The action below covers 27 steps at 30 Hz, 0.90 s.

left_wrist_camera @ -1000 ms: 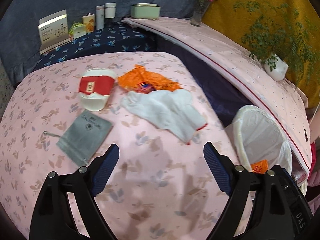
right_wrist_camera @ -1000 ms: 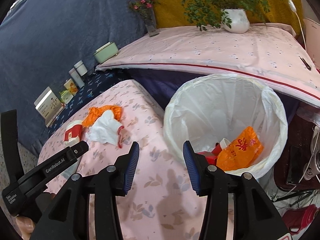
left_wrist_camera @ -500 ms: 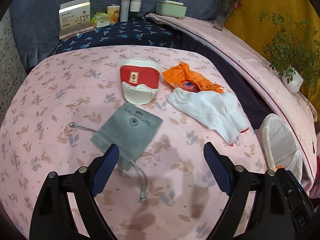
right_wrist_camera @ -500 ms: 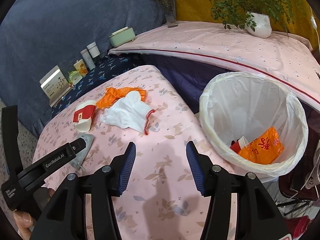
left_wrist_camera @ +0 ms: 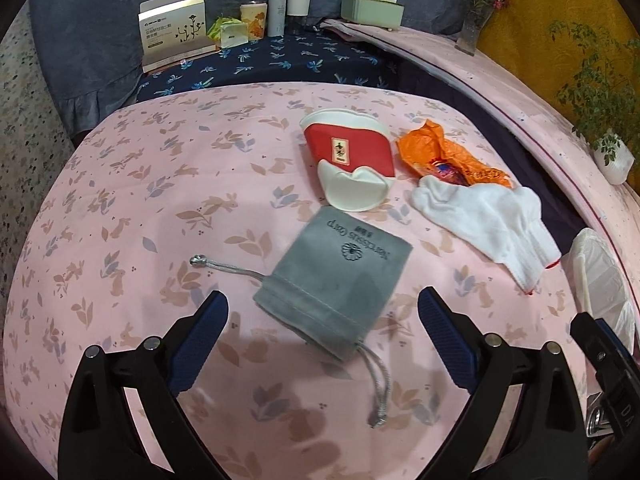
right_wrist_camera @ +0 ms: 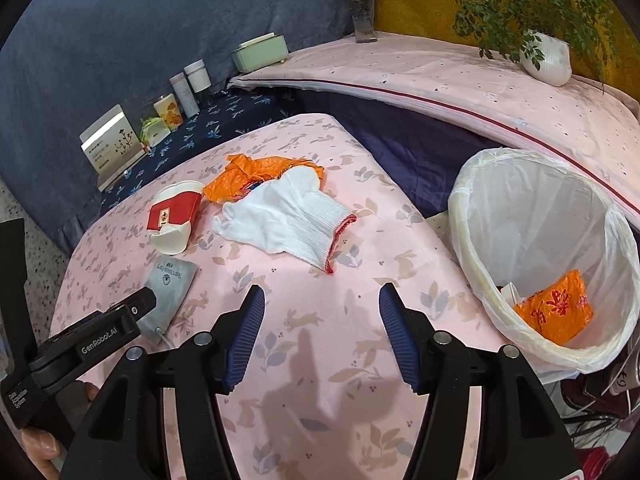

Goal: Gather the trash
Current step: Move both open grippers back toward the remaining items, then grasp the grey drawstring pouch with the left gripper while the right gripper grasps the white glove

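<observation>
With fingers spread and empty, the left gripper appears lined up on the grey pouch at twelve o'clock; next it likely lowers, pinches, and carries it to the bin, while the right gripper hovers spread.

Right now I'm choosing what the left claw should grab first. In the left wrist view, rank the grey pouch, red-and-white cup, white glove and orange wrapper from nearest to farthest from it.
Left claw is open over the tablecloth.
1. Grey pouch: right between the fingers, centre.
2. Red-and-white cup: just beyond the pouch.
3. White glove: off to the right; too close to the cup to rank firmly.
4. Orange wrapper: far right, behind the glove.
</observation>
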Available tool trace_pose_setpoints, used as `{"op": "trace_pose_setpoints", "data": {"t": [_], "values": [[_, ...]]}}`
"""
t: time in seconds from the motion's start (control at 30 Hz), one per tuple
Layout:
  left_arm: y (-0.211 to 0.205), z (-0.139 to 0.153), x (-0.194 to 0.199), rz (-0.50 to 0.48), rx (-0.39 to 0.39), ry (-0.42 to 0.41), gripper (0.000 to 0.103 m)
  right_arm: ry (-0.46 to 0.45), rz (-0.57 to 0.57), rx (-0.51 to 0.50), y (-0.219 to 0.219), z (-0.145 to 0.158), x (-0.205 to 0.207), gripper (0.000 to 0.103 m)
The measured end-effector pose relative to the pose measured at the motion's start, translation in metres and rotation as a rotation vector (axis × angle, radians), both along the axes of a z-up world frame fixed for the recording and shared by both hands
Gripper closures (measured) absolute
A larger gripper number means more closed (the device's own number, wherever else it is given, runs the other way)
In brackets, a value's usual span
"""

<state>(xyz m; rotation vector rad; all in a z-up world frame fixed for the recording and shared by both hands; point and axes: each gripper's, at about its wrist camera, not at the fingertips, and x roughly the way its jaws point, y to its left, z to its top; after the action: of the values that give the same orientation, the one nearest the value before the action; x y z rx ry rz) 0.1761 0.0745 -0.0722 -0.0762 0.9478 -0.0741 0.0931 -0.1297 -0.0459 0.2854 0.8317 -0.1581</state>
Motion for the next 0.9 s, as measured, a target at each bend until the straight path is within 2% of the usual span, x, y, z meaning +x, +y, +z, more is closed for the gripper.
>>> {"op": "trace_pose_setpoints", "data": {"t": [0.3,0.4,0.63,0.77,0.9], "values": [[0.004,-0.011,0.017,-0.013,0.053,0.017,0.01,0.026,-0.005,0.013,-0.003,-0.01,0.03,0.044],[0.005,-0.014,0.023,-0.014,0.045,0.033,0.01,0.03,-0.009,0.018,-0.005,-0.011,0.042,0.044],[0.001,-0.018,0.034,-0.014,0.014,0.054,0.01,0.028,0.004,-0.036,0.0,-0.007,0.077,0.044],[-0.005,-0.024,0.041,-0.024,0.035,0.067,0.01,0.031,0.026,-0.06,0.005,-0.011,0.095,0.04],[-0.01,-0.032,0.042,-0.037,0.058,0.08,0.009,0.071,0.043,-0.078,0.01,-0.028,0.106,0.04]]}}
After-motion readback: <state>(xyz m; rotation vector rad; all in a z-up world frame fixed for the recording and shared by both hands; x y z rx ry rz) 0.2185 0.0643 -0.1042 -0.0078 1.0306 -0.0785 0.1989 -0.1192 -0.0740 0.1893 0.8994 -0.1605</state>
